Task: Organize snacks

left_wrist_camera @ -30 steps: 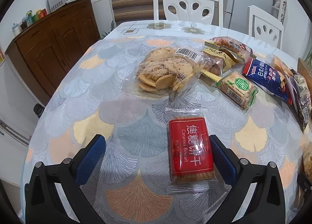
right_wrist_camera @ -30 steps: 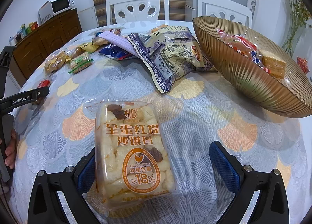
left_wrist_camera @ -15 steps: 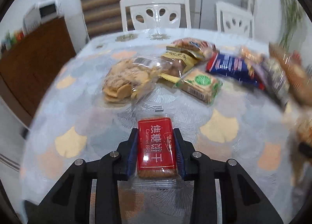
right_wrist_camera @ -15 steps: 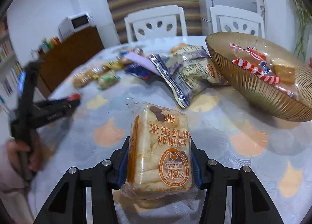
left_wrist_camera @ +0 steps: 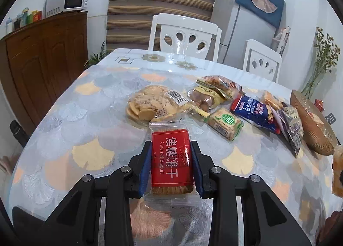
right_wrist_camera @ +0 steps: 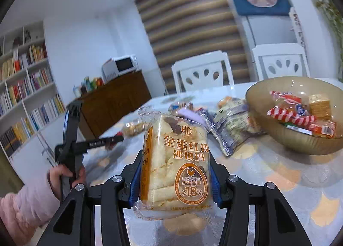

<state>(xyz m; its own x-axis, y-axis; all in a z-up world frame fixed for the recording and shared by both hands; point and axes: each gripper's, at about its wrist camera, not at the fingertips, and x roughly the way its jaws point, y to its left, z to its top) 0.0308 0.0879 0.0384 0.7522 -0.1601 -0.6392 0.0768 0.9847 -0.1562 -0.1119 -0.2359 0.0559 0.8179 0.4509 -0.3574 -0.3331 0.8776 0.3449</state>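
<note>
My left gripper [left_wrist_camera: 171, 149] is shut on a red caramel biscuit pack [left_wrist_camera: 170, 161], held just above the tablecloth. In the right wrist view my right gripper [right_wrist_camera: 174, 160] is shut on an orange-printed egg pastry pack [right_wrist_camera: 174, 165], lifted off the table. To the right stands the amber glass bowl [right_wrist_camera: 300, 143], with several wrapped snacks inside; its rim [left_wrist_camera: 310, 126] also shows at the right of the left wrist view. The left gripper [right_wrist_camera: 115, 138] appears from the side at the left, held by a hand in a pink sleeve.
Loose snacks lie across the table [left_wrist_camera: 90, 121]: a clear bag of crackers [left_wrist_camera: 152, 104], a green-label pack [left_wrist_camera: 225, 123], a blue pack [left_wrist_camera: 253, 110] and a large grey bag [right_wrist_camera: 231, 130] beside the bowl. White chairs [left_wrist_camera: 184, 35] stand at the far edge.
Both grippers closed from wide open onto their packs and lifted them off the table. The right view tilted upward; the bowl now sits lower and closer at right.
</note>
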